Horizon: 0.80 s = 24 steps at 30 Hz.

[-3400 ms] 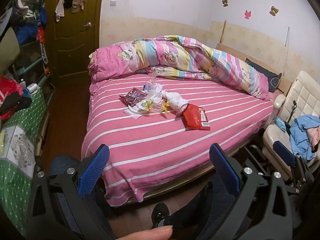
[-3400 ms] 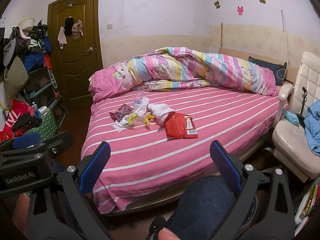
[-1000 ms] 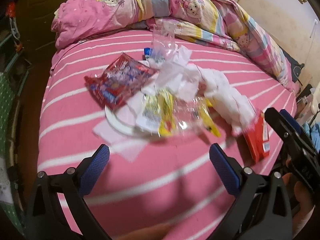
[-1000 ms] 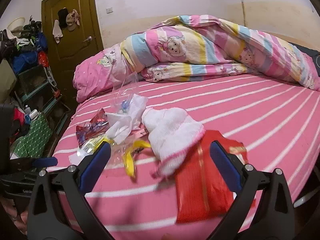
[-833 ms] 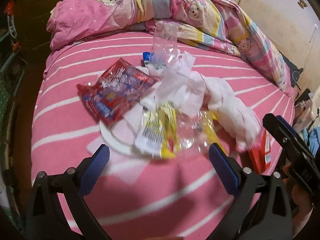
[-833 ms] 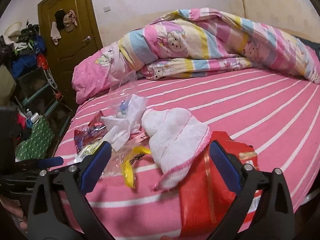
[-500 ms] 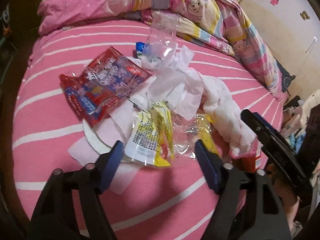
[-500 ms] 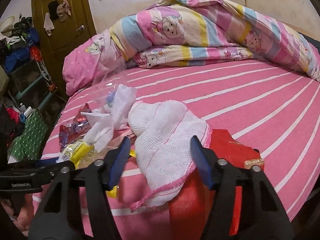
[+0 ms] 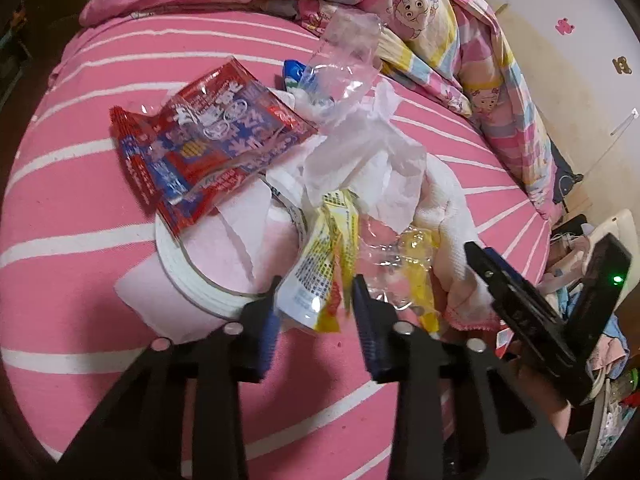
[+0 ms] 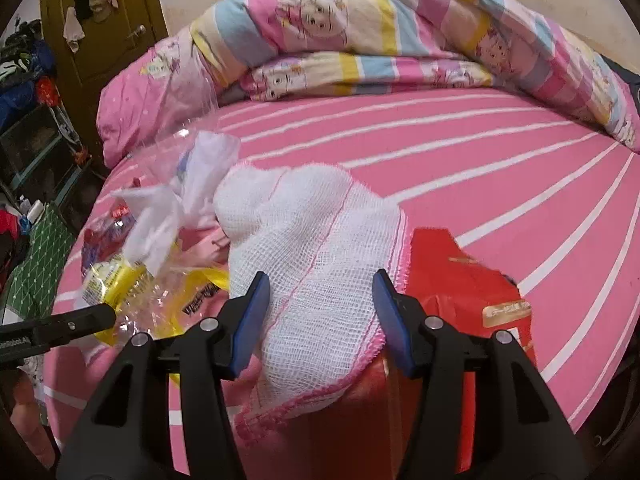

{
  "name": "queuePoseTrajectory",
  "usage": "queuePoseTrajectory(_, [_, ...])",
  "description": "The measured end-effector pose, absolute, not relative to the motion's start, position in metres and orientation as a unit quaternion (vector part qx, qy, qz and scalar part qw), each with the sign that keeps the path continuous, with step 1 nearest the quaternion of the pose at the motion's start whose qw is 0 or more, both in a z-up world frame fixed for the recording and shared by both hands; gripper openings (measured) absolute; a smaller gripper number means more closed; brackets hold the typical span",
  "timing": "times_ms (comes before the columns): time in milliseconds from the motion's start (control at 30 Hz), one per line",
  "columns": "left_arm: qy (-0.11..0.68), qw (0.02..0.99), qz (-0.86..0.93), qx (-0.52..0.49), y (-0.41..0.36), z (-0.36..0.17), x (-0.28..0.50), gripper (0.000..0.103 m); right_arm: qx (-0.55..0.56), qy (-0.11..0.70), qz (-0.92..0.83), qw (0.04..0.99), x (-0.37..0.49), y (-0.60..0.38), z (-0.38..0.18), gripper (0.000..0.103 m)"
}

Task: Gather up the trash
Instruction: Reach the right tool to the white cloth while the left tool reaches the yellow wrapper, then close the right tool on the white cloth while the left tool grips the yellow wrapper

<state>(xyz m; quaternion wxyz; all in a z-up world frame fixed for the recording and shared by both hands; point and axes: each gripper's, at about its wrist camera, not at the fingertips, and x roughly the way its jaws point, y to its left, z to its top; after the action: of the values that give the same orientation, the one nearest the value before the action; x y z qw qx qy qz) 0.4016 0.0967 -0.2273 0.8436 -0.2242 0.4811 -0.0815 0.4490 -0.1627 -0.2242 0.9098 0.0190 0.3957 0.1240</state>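
**Both grippers at the litter pile on the bed**

The left gripper (image 9: pixel 314 312) is closing, its jaws narrowed about the lower end of a yellow-and-white printed plastic sachet (image 9: pixel 316 276). The right gripper (image 10: pixel 320 312) sits half-wide astride a white mesh cloth with pink edging (image 10: pixel 316 264), pads just beside it. Around them lie a red foil snack wrapper (image 9: pixel 204 140), crumpled white tissue (image 9: pixel 360 160) and a flat red packet (image 10: pixel 460 280) on the pink striped bedsheet (image 9: pixel 72 240).
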Motion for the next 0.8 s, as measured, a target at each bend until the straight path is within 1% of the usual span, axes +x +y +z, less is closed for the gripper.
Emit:
queuePoseTrajectory(67, [0.478, 0.842, -0.089, -0.232, 0.097, -0.228, 0.401, 0.024, 0.017, 0.394, 0.124, 0.91, 0.45, -0.163, -0.224, 0.054])
queuePoseTrajectory(133, [0.476, 0.842, -0.093, -0.236, 0.097, -0.227, 0.399, 0.019, 0.012, 0.397, 0.124, 0.909, 0.45, -0.162, -0.227, 0.052])
queuePoseTrajectory(167, [0.473, 0.844, -0.095, -0.236, 0.096, -0.226, 0.398, 0.018, 0.011, 0.399, 0.123, 0.909, 0.451, -0.164, -0.228, 0.043])
queuePoseTrajectory(200, [0.471, 0.845, -0.098, -0.235, 0.096, -0.225, 0.397, 0.015, 0.011, 0.4, 0.121, 0.908, 0.451, -0.164, -0.229, 0.023])
queuePoseTrajectory(233, [0.465, 0.848, -0.101, -0.233, 0.095, -0.222, 0.396, 0.014, 0.012, 0.402, 0.12, 0.908, 0.452, -0.165, -0.229, 0.011])
queuePoseTrajectory(267, [0.462, 0.85, -0.103, -0.232, 0.094, -0.22, 0.394, 0.013, 0.016, 0.405, 0.118, 0.907, 0.453, -0.167, -0.23, 0.003])
queuePoseTrajectory(333, [0.452, 0.854, -0.109, -0.234, 0.095, -0.215, 0.392, 0.009, 0.034, 0.405, 0.121, 0.906, 0.454, -0.172, -0.229, 0.002])
queuePoseTrajectory(433, [0.438, 0.858, -0.116, -0.243, 0.097, -0.207, 0.387, 0.008, 0.049, 0.398, 0.127, 0.907, 0.452, -0.176, -0.225, 0.002])
queuePoseTrajectory(633, [0.42, 0.863, -0.121, -0.255, 0.104, -0.196, 0.38, 0.007, 0.077, 0.345, 0.133, 0.926, 0.439, -0.185, -0.197, 0.002])
queuePoseTrajectory(733, [0.414, 0.866, -0.117, -0.256, 0.11, -0.192, 0.373, 0.007, 0.076, 0.333, 0.126, 0.931, 0.434, -0.187, -0.19, 0.002])
queuePoseTrajectory(800, [0.411, 0.867, -0.117, -0.258, 0.114, -0.19, 0.371, 0.007, 0.098, 0.33, 0.131, 0.93, 0.431, -0.194, -0.187, 0.002])
